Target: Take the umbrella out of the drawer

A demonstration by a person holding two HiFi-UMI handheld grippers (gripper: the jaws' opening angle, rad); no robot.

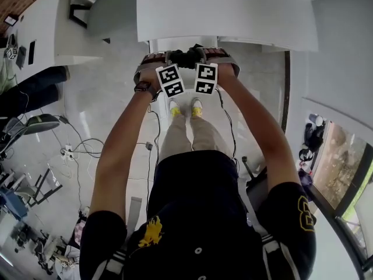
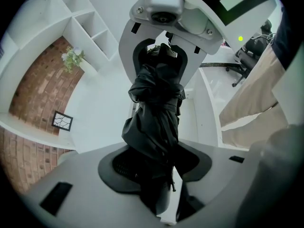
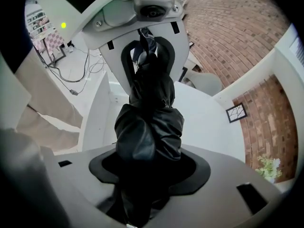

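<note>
the left claw (image 2: 159,177) is closed partway round one end of the folded black umbrella (image 2: 154,118). the right claw (image 3: 142,184) has the other end the same way, and both sets of jaws press into the bunched fabric.

the umbrella spans the gap between the two claws. it is held in the air in front of the person, just above what looks like the open drawer (image 1: 182,43) of a white cabinet (image 1: 233,10), and it appears to touch nothing but the claws.

it should be light and compact. the canopy is soft, slick cloth that gives under the pads, and it can slide over the stiff shaft and ribs inside. a hold on loose folds alone would probably creep. the firmer places are likely where the bundle is cinched tight by its strap, and near the ends, where the jaws bear through the cloth onto the core. a hold at both ends should also keep it from swinging or drooping.
</note>
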